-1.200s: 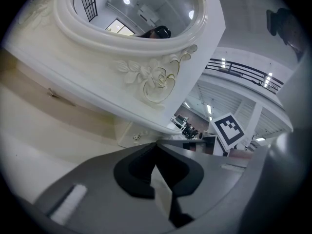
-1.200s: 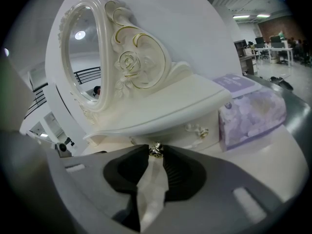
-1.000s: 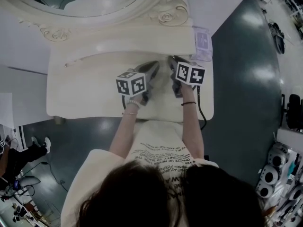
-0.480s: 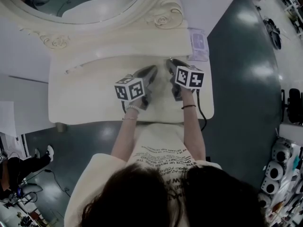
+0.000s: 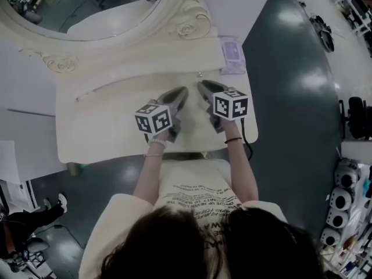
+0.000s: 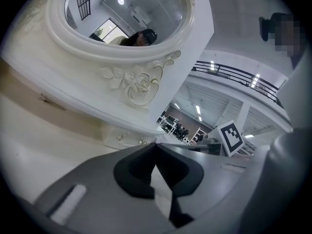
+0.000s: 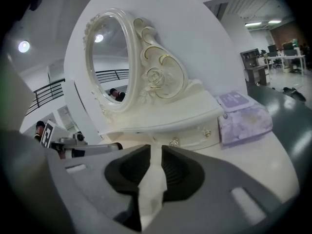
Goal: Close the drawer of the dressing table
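Dressing table (image 5: 99, 127): bare top left of both grippers, tissue pack (image 5: 231, 56) at far right edge. Drawer front (image 7: 191, 136), 2 knobs, under far shelf, seemingly flush. Left gripper (image 5: 183, 89): tips together, empty. Right gripper (image 5: 201, 85): narrow gap, closing, empty.

There is one cream-white carved wooden table (image 5: 99, 132), and it carries one oval mirror in a scrolled cream frame (image 5: 87, 2). One lilac soft pack of tissues (image 5: 231, 55) lies there. Two small round metal drawer knobs (image 7: 174, 142) show beneath the mirror.
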Available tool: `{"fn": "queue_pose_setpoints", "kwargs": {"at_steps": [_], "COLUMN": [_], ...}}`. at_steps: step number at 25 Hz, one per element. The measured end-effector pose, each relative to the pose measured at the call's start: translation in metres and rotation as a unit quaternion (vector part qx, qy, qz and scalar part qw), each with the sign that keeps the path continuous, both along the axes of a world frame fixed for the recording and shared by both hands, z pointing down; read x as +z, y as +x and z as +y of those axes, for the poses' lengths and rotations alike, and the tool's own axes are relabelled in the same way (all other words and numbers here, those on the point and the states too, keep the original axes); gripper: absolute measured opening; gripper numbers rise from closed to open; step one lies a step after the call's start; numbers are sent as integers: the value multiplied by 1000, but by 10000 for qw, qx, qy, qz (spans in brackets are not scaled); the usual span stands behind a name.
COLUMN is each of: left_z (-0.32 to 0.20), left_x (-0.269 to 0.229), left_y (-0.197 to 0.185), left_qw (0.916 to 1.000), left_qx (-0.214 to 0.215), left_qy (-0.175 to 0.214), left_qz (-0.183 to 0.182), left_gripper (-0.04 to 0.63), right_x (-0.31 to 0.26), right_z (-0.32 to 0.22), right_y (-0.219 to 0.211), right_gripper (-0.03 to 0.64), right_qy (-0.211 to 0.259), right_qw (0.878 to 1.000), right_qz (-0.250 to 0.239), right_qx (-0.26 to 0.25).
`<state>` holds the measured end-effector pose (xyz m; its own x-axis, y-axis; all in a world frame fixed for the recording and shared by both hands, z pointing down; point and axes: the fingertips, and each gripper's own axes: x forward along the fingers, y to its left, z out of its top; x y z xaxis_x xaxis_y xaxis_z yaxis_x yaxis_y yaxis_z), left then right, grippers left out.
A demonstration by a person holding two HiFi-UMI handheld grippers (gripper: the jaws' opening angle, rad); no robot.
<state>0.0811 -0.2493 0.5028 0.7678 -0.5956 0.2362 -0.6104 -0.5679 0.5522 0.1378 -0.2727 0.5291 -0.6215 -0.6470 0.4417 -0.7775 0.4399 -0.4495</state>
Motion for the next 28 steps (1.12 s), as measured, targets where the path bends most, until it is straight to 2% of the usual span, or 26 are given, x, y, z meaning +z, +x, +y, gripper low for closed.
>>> {"fn": "queue_pose_setpoints", "kwargs": {"at_steps": [14,20,28], "left_z": [20,30,30], "left_x": [-14,-13,-18], "left_y": [4,5,5], "left_qw": [9986,9978,9956], "left_qx": [414,569,760], "left_qy": [320,342,553], "left_qz": [-49,19,-72], "left_gripper": [-9,-9,-9], "right_x": [-22,-36,-43], "right_z": [29,32,36], "right_y": [-10,-17,-19], "right_gripper": [5,3,3], "right_qy": [348,619,971], "right_qw": [9992,9973,9947], "right_qz": [-151,-339,-292], "right_qx": [-138,-204,-182]}}
